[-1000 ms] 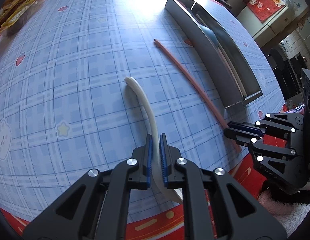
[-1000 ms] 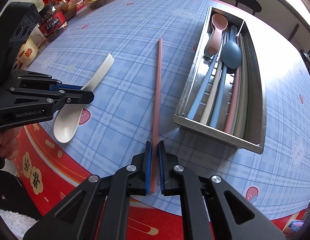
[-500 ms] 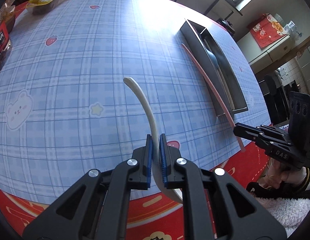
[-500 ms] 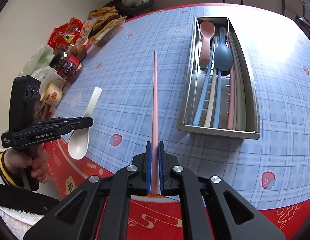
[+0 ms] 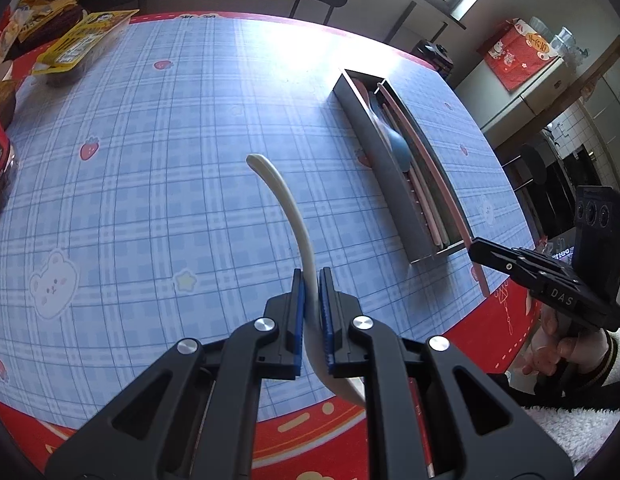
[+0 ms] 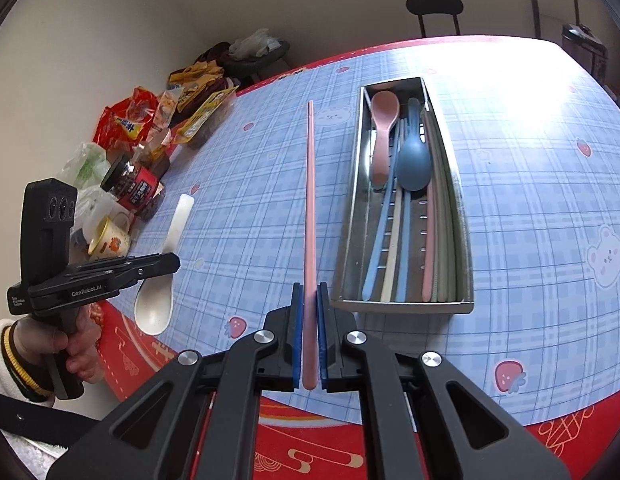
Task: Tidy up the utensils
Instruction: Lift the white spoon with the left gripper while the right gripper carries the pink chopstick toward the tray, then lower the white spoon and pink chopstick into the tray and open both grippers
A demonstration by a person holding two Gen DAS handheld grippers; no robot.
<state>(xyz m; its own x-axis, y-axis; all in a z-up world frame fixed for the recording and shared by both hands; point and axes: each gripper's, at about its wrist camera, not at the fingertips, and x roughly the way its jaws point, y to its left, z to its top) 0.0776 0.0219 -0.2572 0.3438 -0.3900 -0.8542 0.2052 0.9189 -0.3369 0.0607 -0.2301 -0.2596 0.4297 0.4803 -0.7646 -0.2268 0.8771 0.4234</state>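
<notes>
White spoon [image 5: 298,220], pink chopstick [image 6: 310,208] lifted off table since; grips unchanged

spoon bowl [image 5: 341,388] behind gripper, snack labels unreadable

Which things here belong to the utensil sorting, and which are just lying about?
Part of the job:
- white spoon, clamped in the left tongs
- pink chopstick, clamped in the right tongs
- metal tray holding spoons and chopsticks

Lying about:
- snack packets
- jar
- small cup
- stool
</notes>
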